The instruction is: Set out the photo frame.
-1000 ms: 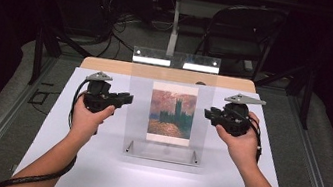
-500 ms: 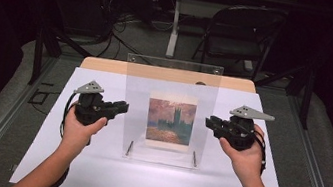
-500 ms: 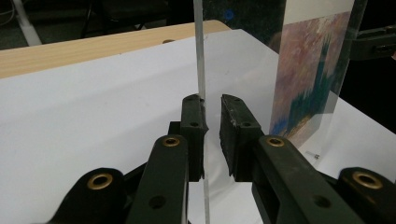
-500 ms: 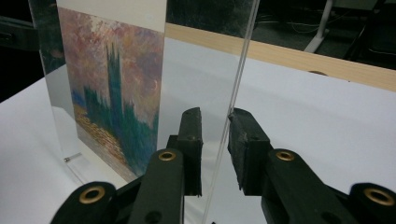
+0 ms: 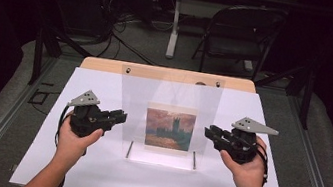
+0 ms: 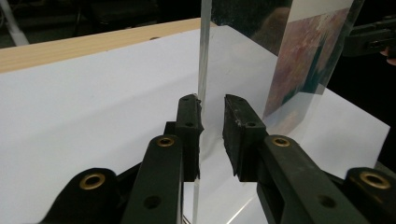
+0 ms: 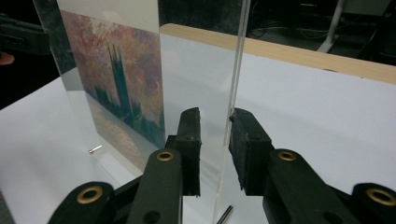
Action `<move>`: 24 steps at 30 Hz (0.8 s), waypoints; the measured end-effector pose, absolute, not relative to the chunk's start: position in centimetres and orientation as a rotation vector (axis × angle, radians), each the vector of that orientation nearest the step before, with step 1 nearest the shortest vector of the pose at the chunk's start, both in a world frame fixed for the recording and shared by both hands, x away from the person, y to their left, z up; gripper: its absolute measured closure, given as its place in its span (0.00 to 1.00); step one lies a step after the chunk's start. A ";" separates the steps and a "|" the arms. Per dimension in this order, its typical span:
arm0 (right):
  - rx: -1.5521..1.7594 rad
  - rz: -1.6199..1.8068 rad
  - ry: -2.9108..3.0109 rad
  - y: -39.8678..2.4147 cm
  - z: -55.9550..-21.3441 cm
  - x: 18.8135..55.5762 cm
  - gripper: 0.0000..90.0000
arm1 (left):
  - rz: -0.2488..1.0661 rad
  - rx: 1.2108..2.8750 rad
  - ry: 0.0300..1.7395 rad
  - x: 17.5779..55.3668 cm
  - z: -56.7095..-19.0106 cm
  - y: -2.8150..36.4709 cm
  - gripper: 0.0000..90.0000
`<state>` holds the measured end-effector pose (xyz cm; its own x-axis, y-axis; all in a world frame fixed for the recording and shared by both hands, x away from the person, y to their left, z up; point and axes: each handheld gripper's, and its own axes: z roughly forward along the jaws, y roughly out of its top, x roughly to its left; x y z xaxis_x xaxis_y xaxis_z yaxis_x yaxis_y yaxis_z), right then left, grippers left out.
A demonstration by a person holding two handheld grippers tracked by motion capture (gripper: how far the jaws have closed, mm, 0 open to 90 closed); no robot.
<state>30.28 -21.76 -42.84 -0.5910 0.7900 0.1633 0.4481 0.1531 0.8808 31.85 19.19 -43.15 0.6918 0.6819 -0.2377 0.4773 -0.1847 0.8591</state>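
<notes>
Clear panel (image 5: pixel 166 114) lowered nearer the table, left fingers (image 6: pixel 189 121) and right fingers (image 7: pixel 245 135) slightly parted astride its edges.

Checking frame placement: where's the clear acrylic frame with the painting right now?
High view: the acrylic frame stands upright at the centre of the white table, between the left claw and right claw, one at each side edge.

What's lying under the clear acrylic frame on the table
Under the acrylic frame lies the white sheet, with two small metal pins below its bottom edge. The picture covers whatever is behind it.
</notes>
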 end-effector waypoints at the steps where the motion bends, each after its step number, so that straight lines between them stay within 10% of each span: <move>1: 1.183 1.430 2.097 -21.8 -42.9 30.2 0.82 | 0.235 1.838 0.908 31.8 -43.2 19.2 0.83; 24: 1.141 1.420 2.145 -21.7 -43.0 29.5 0.54 | 0.230 1.846 0.917 31.3 -43.0 19.1 0.53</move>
<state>29.45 -21.65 -43.00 -0.6268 0.7640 0.1530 0.4394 0.1844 0.8792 31.32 19.14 -43.04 0.6923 0.6802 -0.2410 0.4862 -0.1928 0.8523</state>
